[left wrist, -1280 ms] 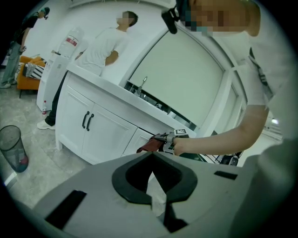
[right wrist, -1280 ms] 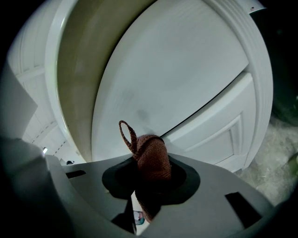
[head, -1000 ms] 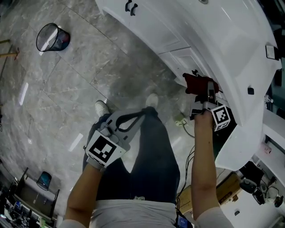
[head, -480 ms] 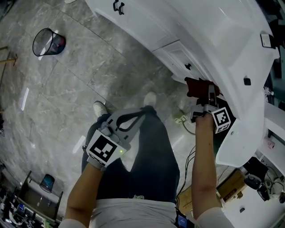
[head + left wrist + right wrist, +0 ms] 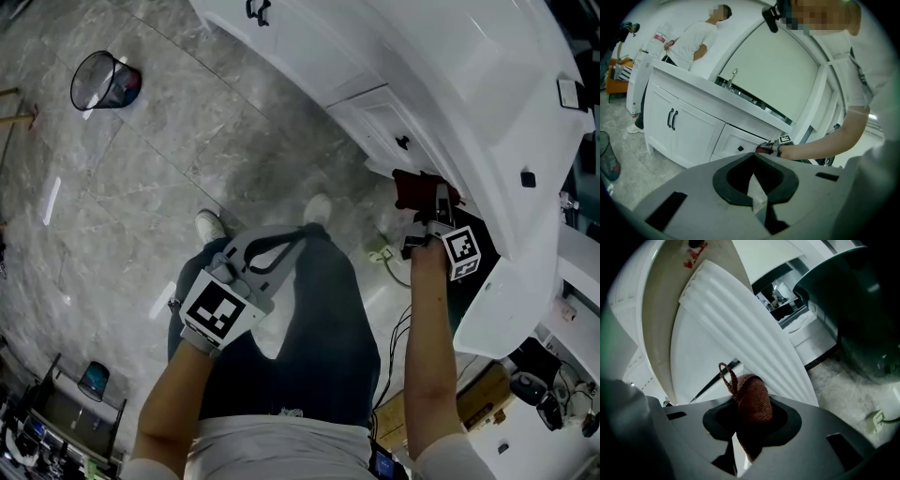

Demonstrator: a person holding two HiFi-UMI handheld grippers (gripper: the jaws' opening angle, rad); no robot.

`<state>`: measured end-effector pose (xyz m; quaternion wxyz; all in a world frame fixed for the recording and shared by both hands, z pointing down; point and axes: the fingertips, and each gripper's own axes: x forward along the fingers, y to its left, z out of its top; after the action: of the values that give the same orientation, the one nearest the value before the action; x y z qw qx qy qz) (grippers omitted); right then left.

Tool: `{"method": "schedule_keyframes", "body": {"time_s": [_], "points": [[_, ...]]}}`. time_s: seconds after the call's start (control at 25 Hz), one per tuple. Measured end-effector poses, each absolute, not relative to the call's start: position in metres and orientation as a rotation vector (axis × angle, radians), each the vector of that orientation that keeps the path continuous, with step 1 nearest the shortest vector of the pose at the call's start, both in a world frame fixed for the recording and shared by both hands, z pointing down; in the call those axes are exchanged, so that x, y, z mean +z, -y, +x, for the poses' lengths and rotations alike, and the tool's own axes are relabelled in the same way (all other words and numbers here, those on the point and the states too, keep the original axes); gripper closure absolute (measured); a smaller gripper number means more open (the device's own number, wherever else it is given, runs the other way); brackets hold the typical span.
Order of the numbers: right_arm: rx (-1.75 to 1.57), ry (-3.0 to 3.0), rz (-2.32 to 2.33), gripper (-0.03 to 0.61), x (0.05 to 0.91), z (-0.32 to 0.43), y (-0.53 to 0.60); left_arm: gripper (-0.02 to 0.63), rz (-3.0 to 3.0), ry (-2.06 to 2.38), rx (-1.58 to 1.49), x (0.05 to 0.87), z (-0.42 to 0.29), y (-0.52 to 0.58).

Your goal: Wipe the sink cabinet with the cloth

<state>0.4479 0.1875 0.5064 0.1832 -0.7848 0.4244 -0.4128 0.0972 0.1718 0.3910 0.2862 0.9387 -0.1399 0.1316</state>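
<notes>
Red-brown cloth [image 5: 752,401]: pinched by right gripper [image 5: 749,439], bunched beyond its tips, close against sink cabinet [image 5: 740,324].
Left gripper [image 5: 756,199]: pressed together, empty, well apart.
Risk: hard drag tugging cloth loose, bare tips scraping cabinet.

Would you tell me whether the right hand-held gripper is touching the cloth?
Touching. The right gripper view shows the cloth clamped between the jaws of the right hand-held gripper, with its rounded end bulging out in front of them.
</notes>
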Motion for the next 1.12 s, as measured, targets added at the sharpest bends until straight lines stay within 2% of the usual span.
{"method": "schedule_keyframes", "body": {"time_s": [0.68, 1.12], "points": [[-1.292, -1.164, -2.316, 0.477, 0.608, 0.448, -0.18, 0.603, 2.527, 0.48, 0.348, 0.431, 0.088, -0.133], [-1.3, -1.1, -2.395, 0.477, 0.63, 0.445, -0.17, 0.603, 2.492, 0.549, 0.334, 0.443, 0.076, -0.121]]}}
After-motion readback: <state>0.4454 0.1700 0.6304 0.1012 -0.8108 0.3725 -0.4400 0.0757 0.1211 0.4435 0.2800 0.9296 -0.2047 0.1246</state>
